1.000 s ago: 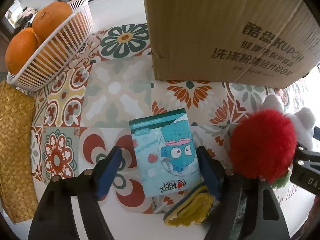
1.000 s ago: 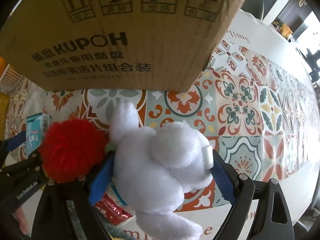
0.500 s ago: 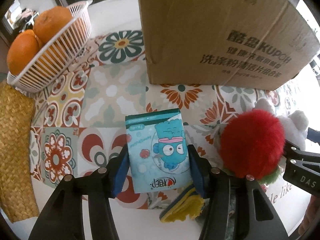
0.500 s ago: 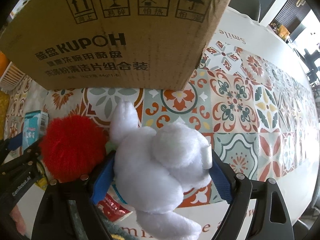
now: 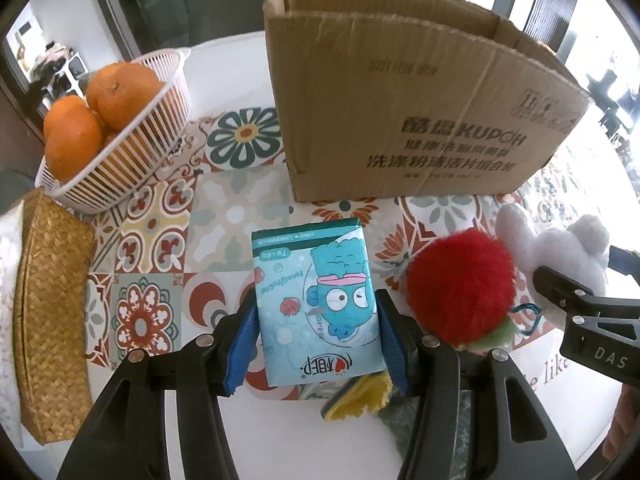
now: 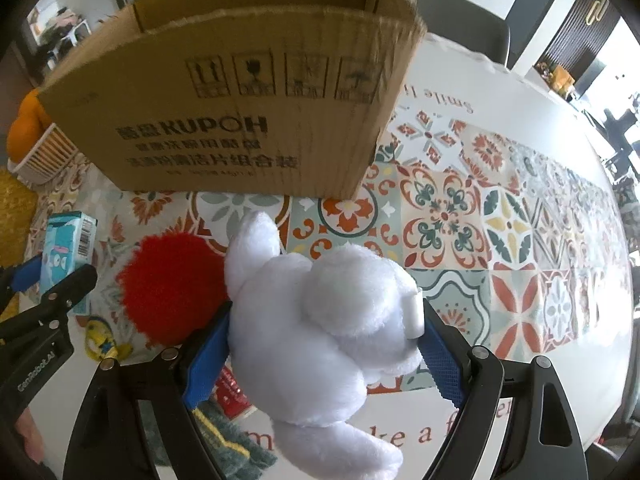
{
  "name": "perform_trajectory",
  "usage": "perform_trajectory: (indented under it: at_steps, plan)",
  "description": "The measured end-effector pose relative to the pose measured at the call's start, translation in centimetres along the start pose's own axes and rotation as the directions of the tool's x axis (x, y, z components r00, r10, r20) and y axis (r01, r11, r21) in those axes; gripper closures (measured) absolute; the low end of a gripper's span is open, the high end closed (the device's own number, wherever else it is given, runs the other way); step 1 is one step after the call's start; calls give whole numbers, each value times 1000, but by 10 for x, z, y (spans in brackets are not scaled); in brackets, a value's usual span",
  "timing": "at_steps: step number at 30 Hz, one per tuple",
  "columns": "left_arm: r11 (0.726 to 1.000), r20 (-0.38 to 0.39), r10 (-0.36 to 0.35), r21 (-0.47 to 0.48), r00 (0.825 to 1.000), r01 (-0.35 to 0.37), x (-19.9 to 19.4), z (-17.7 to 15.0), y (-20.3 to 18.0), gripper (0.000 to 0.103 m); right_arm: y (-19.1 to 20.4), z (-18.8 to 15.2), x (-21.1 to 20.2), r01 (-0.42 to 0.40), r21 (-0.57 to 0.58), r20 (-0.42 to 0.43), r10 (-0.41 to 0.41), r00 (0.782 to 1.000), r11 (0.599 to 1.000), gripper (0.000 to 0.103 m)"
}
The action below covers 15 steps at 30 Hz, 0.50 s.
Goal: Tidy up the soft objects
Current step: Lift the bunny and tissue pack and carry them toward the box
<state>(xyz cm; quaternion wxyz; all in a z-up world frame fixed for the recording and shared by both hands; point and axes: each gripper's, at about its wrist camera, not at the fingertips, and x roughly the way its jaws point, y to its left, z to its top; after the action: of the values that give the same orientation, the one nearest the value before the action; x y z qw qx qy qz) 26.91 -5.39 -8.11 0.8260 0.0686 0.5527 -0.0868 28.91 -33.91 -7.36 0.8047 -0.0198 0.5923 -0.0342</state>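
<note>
Left gripper [image 5: 318, 330] jaws clamp the tissue pack [image 5: 316, 304]; right gripper [image 6: 326, 354] jaws clamp the white plush [image 6: 320, 320], near the cardboard box [image 6: 240, 120].

plush toys [image 6: 320, 320]: 2 (white, red) | tissue packs [image 5: 316, 304]: 1 | boxes [image 5: 400, 100]: 1

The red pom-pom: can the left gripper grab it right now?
Probably not. The left gripper is already shut on the tissue pack, so its jaws are full. The red pom-pom sits close beside it.
</note>
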Motion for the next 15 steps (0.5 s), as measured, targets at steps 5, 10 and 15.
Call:
perform_trajectory:
  at_steps: [5, 10, 15]
  plan:
    - [1000, 37, -14, 11, 999, 14, -18, 2, -10, 48, -1, 1, -21, 0, -14, 61, 1, 998, 1000, 17]
    - [999, 82, -30, 27, 996, 28, -35, 6, -11, 48, -2, 1, -48, 4, -30, 141, 0, 990, 1000, 17]
    - [998, 141, -45, 41, 989, 40, -61, 9, -15, 48, -5, -1, -75, -16, -24, 199, 21, 980, 1000, 17]
